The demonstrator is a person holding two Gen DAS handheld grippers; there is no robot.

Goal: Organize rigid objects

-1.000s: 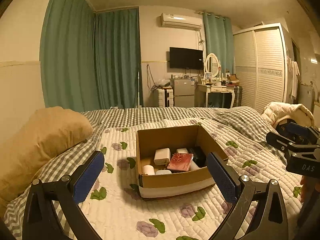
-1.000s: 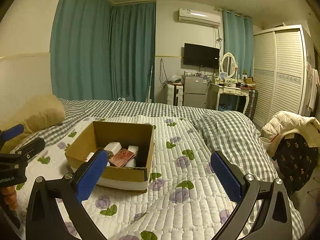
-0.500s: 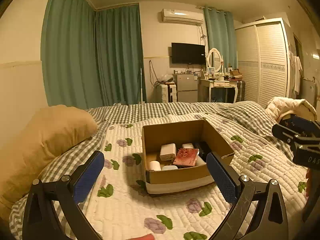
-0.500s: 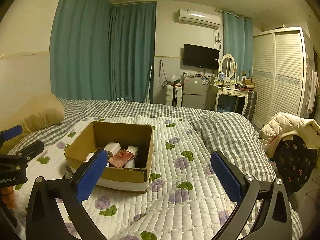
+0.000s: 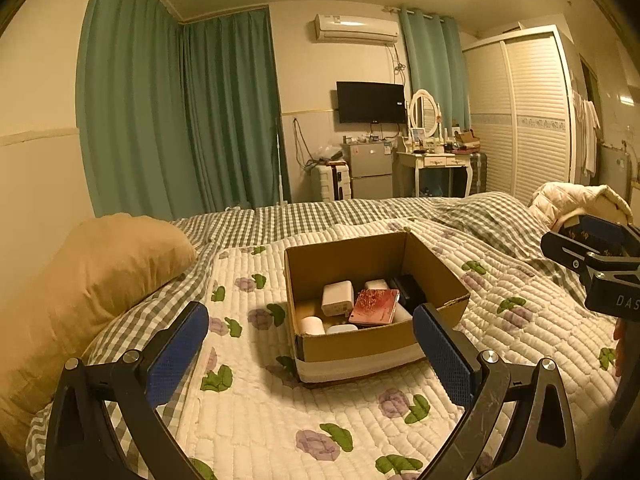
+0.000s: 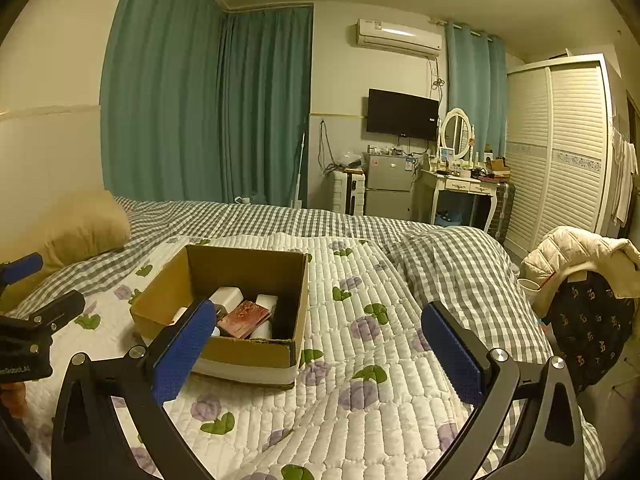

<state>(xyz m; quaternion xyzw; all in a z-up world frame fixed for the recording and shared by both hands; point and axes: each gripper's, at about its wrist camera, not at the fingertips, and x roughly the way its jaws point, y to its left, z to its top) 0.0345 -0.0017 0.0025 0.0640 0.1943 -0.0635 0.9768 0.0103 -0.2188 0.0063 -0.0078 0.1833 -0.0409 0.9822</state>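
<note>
An open cardboard box (image 5: 362, 350) stands on the quilted bed; it also shows in the right wrist view (image 6: 244, 354). Inside lie a red patterned flat case (image 5: 374, 307), a white block (image 5: 337, 298), a white roll (image 5: 312, 325) and a dark object (image 5: 408, 290). My left gripper (image 5: 312, 354) is open and empty, held just short of the box's near wall. My right gripper (image 6: 316, 348) is open and empty, to the right of the box. The red case also shows in the right wrist view (image 6: 243, 318).
A tan pillow (image 5: 88, 280) lies left of the box. A flowered white quilt (image 6: 360, 380) covers the bed, with a checked duvet (image 6: 448, 264) bunched at the right. A chair with a cream jacket (image 6: 576, 256) stands beside the bed. Fridge, dressing table and wardrobe line the far wall.
The left gripper has pulled back and swung slightly left, so the box sits further right in its view. The right gripper has barely moved. Both stay open and empty.
</note>
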